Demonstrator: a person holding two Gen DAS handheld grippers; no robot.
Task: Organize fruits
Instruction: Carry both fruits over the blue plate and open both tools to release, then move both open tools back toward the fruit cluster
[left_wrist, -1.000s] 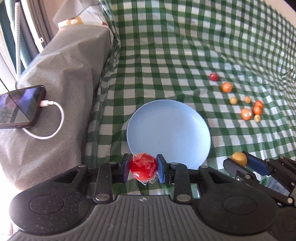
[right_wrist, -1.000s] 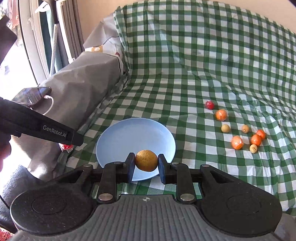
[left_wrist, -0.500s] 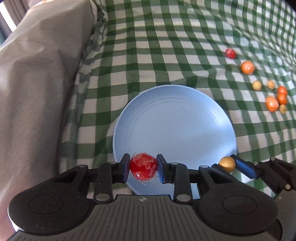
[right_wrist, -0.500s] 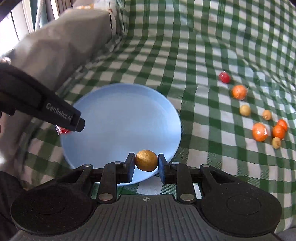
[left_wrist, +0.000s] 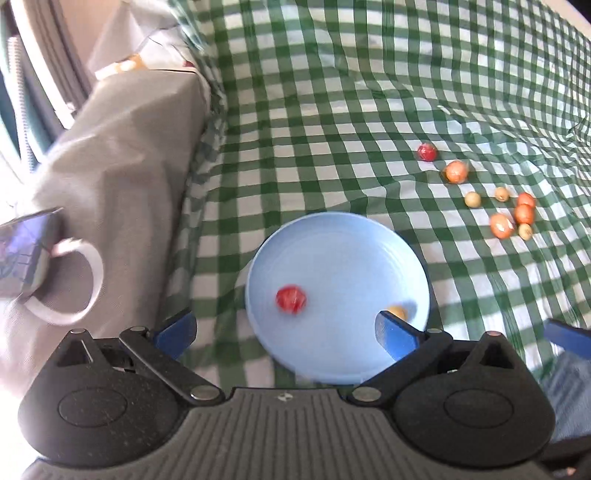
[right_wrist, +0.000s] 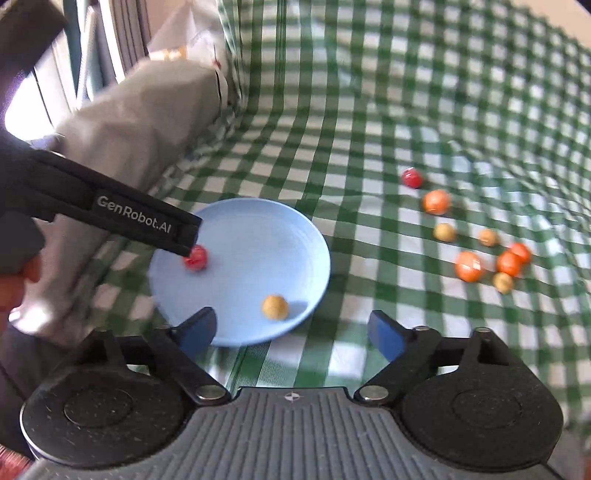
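Fruits: red (left_wrist: 291, 299) & yellow (right_wrist: 274, 306) in blue plate (right_wrist: 258, 229) (rest outside)

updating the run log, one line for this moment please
left gripper: jaws opening, empty | right gripper: jaws opening, empty | blue plate: red fruit, yellow fruit

wrist views angled down, sharing blue plate (left_wrist: 388, 236)

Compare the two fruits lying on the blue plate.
The red fruit is glossy, apparently plastic-wrapped; the yellow-brown fruit looks matte and bare. The red fruit lies on the plate's left side by the left gripper's finger; the yellow-brown fruit lies toward the right, nearer the right gripper. Both are small, round, released, neither pinched as both grippers' jaws open.
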